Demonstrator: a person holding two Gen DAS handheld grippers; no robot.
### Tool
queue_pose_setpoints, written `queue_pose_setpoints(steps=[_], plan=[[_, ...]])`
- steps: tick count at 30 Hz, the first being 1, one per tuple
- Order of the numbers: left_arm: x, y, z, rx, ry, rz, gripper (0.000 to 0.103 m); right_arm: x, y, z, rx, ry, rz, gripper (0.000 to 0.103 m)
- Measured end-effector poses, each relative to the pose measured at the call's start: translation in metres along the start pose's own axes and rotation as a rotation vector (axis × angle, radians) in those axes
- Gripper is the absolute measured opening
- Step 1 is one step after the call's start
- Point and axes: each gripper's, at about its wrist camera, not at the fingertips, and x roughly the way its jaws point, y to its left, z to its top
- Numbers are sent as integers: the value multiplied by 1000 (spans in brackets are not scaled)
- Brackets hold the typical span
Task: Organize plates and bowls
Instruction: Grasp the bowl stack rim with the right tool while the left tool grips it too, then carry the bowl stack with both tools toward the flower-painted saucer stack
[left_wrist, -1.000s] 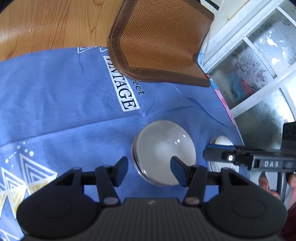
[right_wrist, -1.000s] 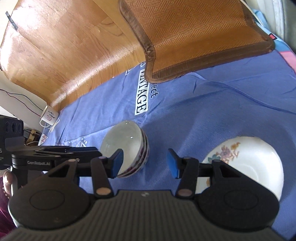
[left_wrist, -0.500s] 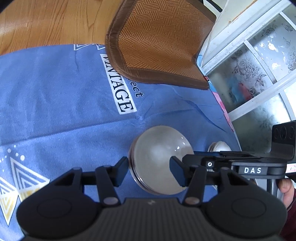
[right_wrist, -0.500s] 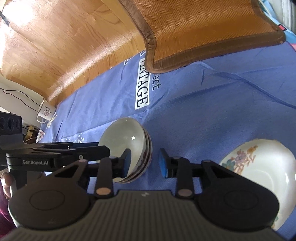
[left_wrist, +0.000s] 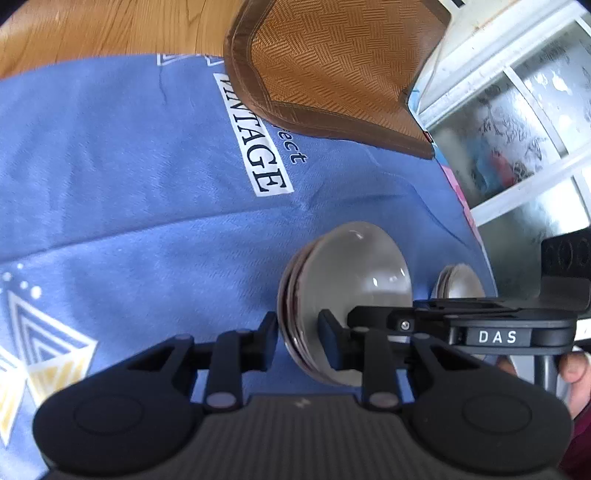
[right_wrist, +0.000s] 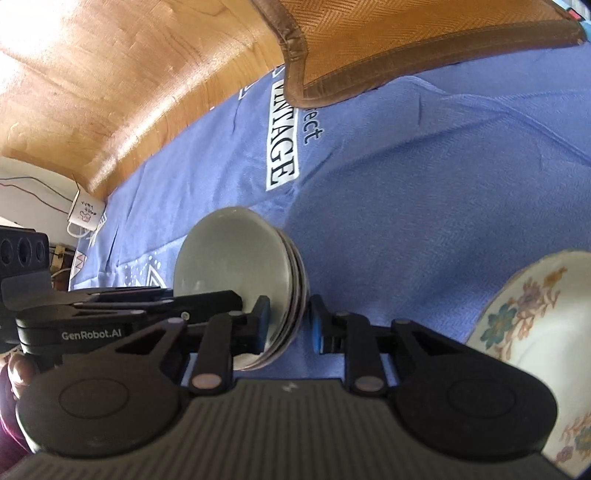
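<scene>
Bowls (left_wrist: 343, 295): nested stack, pale glazed inside, dark bands along the outer rims; resting on the blue cloth (left_wrist: 129, 184), near its right edge in the left wrist view.
Bowls, orientation: round, no long axis; mouth facing up; rims in close parallel layers, stack slightly offset to one side.
Left claw (left_wrist: 297, 339): jaws just been closing, now narrow; near-left rim of the stack between the pads, one finger outside the wall, one inside the bowl; clamped on the rim as far as visible.
Right claw (right_wrist: 286, 325): jaws just been closing, now narrow; right rim of the stack between the blue pads, one pad inside, one outside; outer pad close to the wall, contact there not certain.
Claws, relation: both at the same stack, on opposite sides; each visible in the other's view, reaching in level from the side.
Plate (right_wrist: 535, 339): white with floral print, on the cloth to the right of the stack, apart from it; partly hidden by the right claw body.
Mat (left_wrist: 332, 66): brown woven, dark border, lying over the far edge of the cloth.
Cloth marking: "VINTAGE" label (right_wrist: 282, 136) between mat and bowls.
Mug (right_wrist: 85, 212): white, far left, on its side.
Floor (right_wrist: 110, 74): wood, beyond the cloth.
</scene>
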Motion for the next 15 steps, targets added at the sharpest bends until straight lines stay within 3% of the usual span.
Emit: queue_pose_setpoints(steps=[10,11,13,15], plan=[[-29,24,-24,-35,-2,38,25,17,32,-17,-79,89,48,22],[-29,25,-25,-45,-7,39,28,17,34,-17,-82,82,45,23],[-27,27,-27,-55,-4,42,47,19,33,-14,-66,82,49,25],[-25,27,-30,-42,-9,39,47,20,33,-14,-68,83,38,26]])
